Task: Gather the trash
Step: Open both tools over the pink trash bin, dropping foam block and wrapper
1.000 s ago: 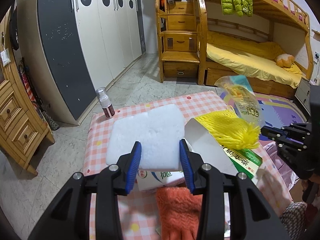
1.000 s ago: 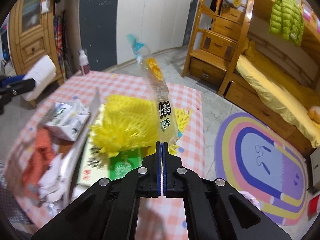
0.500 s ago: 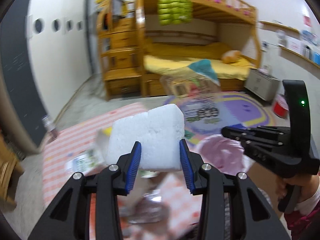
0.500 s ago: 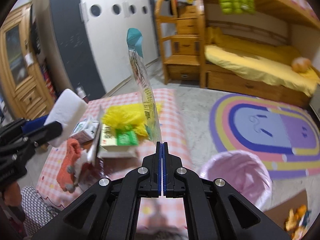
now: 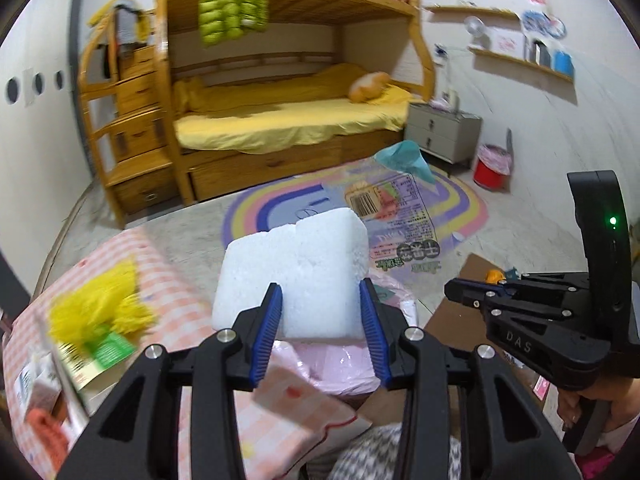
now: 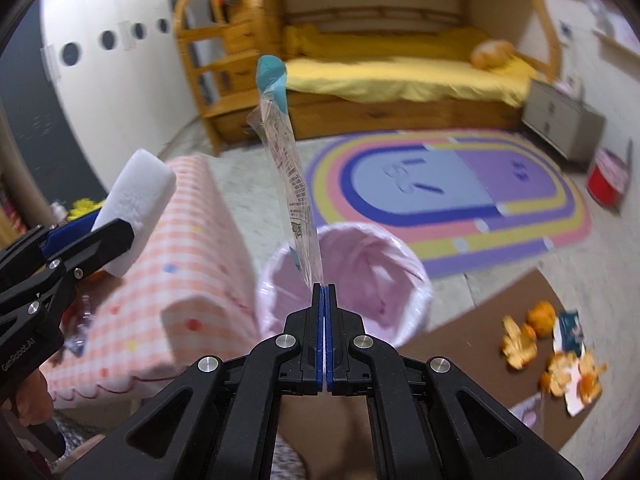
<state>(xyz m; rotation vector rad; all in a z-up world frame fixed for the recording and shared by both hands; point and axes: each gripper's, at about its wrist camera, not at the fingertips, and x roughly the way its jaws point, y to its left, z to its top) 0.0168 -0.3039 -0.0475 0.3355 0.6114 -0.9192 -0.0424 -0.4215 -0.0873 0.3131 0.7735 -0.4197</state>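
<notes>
Above the pink-lined trash bin [image 6: 344, 280], the right gripper [image 6: 324, 292] has its jaws clenched on the lower edge of a clear plastic wrapper [image 6: 292, 176], which stands up from the blue pads with its teal end topmost. The bin sits on the floor just beside the edge of the desk [image 6: 188, 248], which is covered in a pink checked cloth. To the left in the right wrist view, the left gripper [image 5: 320, 320] holds a white foam block [image 5: 296, 272] between its blue pads, the jaws grasping it by its near end so that most of the block sticks out ahead. In the left wrist view the block hangs over the desk's edge with the bin's pink liner showing just below it, and the wrapper, printed with a barcode, shows behind the block. On the desk lie a yellow foam net [image 5: 96, 308] and, under it, a green-and-white box [image 5: 100, 356]; an orange cloth item [image 5: 44, 424] lies at the near corner. On the floor to the right of the bin a brown cardboard sheet [image 6: 472, 320] carries orange peels [image 6: 532, 336] and scraps of paper. A striped rug [image 6: 452, 196] lies beyond the bin, before a wooden bunk bed [image 5: 288, 120], and a red bin [image 5: 490, 168] stands near a grey nightstand
</notes>
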